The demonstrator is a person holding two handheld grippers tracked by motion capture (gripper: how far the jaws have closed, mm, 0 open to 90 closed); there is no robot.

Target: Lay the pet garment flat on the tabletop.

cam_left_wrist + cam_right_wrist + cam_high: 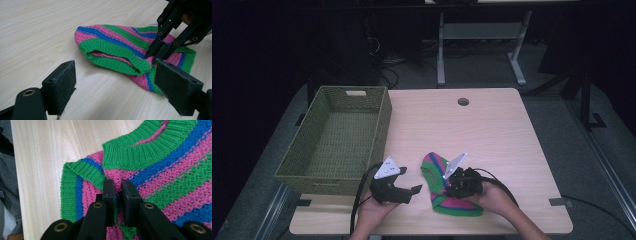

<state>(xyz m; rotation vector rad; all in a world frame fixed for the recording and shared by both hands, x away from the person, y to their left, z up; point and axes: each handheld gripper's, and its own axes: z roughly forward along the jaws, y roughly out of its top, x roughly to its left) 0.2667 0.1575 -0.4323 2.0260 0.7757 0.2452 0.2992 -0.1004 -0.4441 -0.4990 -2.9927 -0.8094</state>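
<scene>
A small knitted sweater (436, 175) striped pink, green and blue lies on the wooden table near its front edge. My right gripper (452, 187) comes down on it from the right and is shut on a fold of pink knit just below the green collar (130, 155); in the right gripper view the jaws (118, 186) stand close together with fabric pinched between them. My left gripper (410, 180) rests just left of the sweater, open, nothing between its pads (61, 82). In the left gripper view the sweater (112, 42) lies ahead and the right gripper (156, 51) bites its right side.
A green woven basket (382, 125) stands at the table's left, close behind the left gripper. The table (492, 135) has a round cable hole (463, 101) near its far edge. Table legs and cables lie on the dark floor beyond.
</scene>
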